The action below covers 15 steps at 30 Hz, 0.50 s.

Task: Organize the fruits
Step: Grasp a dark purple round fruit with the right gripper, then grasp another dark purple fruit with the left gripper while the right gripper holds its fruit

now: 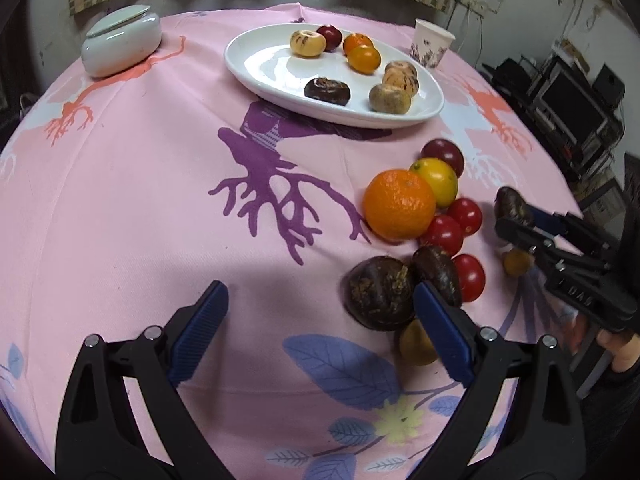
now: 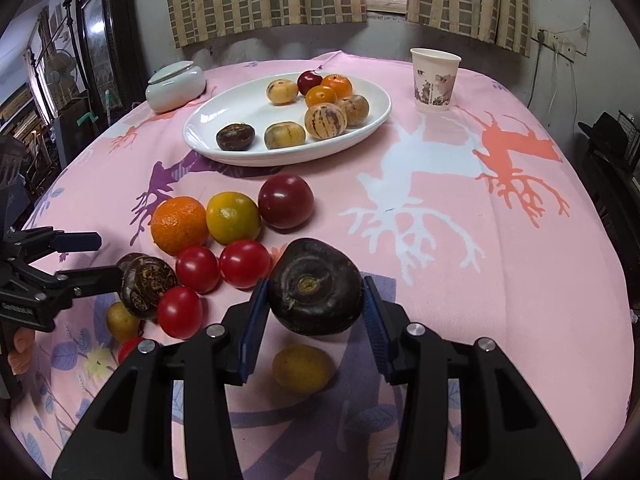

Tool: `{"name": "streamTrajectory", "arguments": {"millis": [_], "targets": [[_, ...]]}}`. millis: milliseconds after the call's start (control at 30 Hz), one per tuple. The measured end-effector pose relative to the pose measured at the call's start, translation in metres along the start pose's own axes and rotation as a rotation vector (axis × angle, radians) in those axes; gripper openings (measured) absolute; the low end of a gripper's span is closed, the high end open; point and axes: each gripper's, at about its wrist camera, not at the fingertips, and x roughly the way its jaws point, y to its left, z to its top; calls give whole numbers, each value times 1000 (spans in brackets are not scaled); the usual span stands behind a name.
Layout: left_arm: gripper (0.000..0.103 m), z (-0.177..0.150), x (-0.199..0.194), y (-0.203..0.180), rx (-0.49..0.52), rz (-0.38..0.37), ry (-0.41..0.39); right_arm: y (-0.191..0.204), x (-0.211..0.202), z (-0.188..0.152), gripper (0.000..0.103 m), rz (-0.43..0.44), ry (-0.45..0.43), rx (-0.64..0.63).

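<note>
My right gripper (image 2: 314, 294) is shut on a dark brown water chestnut (image 2: 316, 286) and holds it above the pink cloth; it shows at the right of the left wrist view (image 1: 514, 204). My left gripper (image 1: 320, 300) is open and empty over the cloth, its right finger beside two more dark chestnuts (image 1: 378, 292). It shows at the left of the right wrist view (image 2: 96, 258). A white oval plate (image 2: 224, 120) at the back holds several fruits. Loose on the cloth lie an orange (image 2: 180, 224), a yellow-green citrus (image 2: 233, 217), a dark red plum (image 2: 285, 200) and red tomatoes (image 2: 244, 263).
A paper cup (image 2: 434, 79) stands at the back right of the table. A white lidded bowl (image 2: 176, 85) stands at the back left. A small yellow fruit (image 2: 302, 368) lies under my right gripper; another (image 2: 122, 322) lies by the chestnuts. Furniture surrounds the table.
</note>
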Motion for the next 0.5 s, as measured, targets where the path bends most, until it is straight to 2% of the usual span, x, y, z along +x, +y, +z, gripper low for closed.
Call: {"name": "streamTrajectory", "arguments": {"millis": [133, 300, 400, 500], "targets": [[96, 1, -1, 2, 31, 35, -3, 3, -1, 0, 46, 9, 0, -9], [96, 1, 1, 5, 20, 3, 11, 5, -3, 0, 46, 17, -2, -16], [96, -2, 3, -5, 75, 7, 11, 3, -4, 0, 46, 30, -7, 4], [95, -4, 0, -13, 121, 37, -27, 2, -6, 1, 46, 35, -10, 10]]}}
